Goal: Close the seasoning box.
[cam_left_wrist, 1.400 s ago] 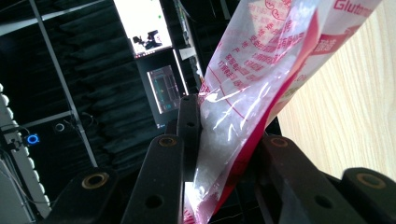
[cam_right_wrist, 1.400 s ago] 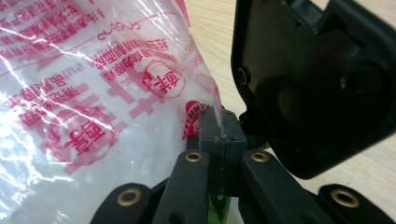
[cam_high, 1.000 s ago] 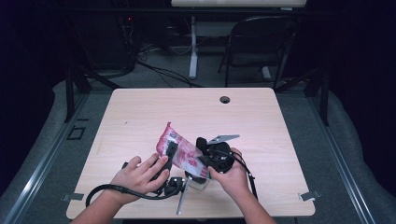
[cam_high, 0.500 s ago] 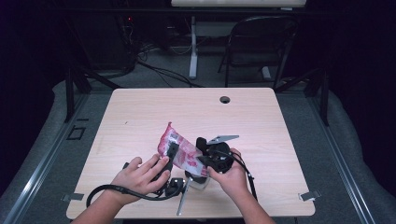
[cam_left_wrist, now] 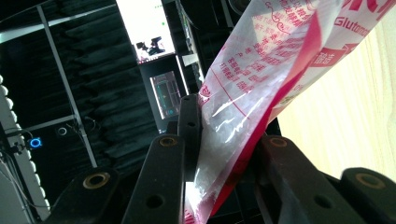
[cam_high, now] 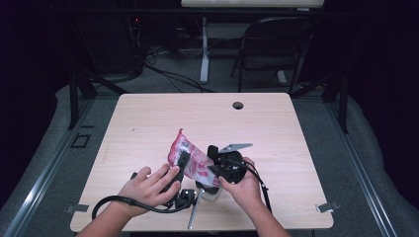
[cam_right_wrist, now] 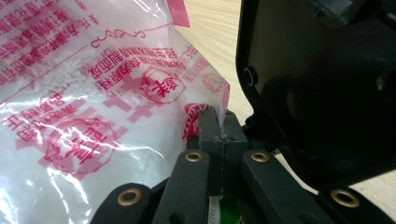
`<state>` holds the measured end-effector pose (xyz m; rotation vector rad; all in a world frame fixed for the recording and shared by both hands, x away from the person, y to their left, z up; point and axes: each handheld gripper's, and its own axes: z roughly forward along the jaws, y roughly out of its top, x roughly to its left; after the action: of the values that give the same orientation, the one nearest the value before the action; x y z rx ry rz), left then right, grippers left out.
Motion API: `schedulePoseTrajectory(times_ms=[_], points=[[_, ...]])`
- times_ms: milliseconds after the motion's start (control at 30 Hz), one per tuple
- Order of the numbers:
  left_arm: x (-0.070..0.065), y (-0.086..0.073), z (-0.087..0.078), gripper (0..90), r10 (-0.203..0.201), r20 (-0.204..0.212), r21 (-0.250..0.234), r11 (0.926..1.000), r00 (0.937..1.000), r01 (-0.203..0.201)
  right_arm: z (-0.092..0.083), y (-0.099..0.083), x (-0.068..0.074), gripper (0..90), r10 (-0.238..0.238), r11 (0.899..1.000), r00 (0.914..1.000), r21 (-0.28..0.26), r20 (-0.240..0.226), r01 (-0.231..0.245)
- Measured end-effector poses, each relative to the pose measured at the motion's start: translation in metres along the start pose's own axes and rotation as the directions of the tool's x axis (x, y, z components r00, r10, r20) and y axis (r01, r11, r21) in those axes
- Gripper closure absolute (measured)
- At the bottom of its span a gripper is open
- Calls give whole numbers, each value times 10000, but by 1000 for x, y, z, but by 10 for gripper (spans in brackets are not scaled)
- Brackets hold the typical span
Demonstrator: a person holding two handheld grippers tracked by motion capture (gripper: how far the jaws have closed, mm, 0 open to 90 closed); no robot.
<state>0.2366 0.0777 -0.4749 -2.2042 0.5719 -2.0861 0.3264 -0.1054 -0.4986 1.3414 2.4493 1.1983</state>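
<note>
Nothing shifts since earlier frames: your hands stay low over near table edge [cam_high: 148,113]. Left gripper [cam_high: 182,163] clamps lower edge of clear plastic bag with red print [cam_high: 190,160]; right gripper [cam_right_wrist: 217,126] pinches its corner, jaws clenched. Bag raised, tilted, between grippers.

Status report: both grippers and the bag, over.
Left gripper shut on bag. Right gripper shut on bag's edge. Bag held up over table. Nothing in the way.

Bare table [cam_high: 148,123] around the bag [cam_high: 190,159]
</note>
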Motion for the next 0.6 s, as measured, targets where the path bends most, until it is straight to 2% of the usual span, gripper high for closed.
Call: schedulePoseTrajectory(times_ms=[600], points=[[1, 1, -2, 779, -90, -63, -157, 9998, 9999, 89, 1, 0, 1, 900, 22, 10000, 10000, 3, -40, -22]])
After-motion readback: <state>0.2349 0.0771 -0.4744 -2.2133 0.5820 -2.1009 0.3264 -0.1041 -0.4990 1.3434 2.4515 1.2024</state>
